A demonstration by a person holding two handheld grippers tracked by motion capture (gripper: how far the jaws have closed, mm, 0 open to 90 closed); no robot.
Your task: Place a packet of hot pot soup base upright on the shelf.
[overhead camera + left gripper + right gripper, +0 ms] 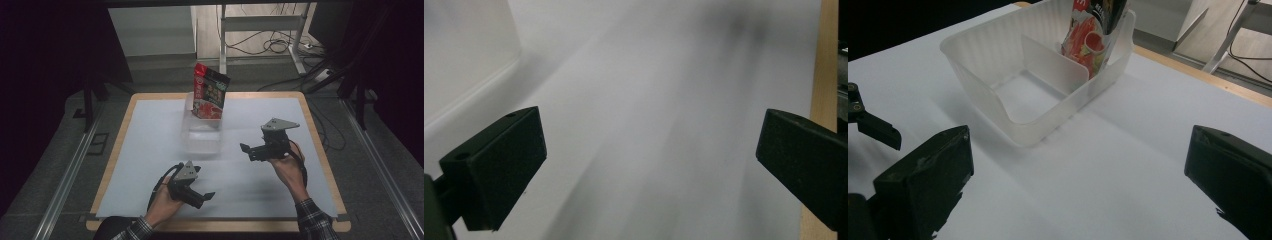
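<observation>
A clear plastic bin [201, 137] with a divider stands at the middle back of the white table top. A red and black snack bag [210, 92] stands upright in its far compartment; the near compartment is empty. My left gripper [202, 184] is open near the front edge, pointing right, with nothing between its jaws. My right gripper [252, 141] is open to the right of the bin, pointing left toward it. In the right gripper view the bin [998, 105] and bag [1093, 35] lie ahead of the open gripper [1078, 155]. The left gripper view shows my open gripper [649, 150] over bare white surface.
The white sheet [150, 150] covers a wooden table [320, 150]. Its wood edge [824, 75] runs at the right of the left gripper view, and the bin's wall [464, 50] at the upper left. A desk frame and cables [270, 40] lie on the floor beyond.
</observation>
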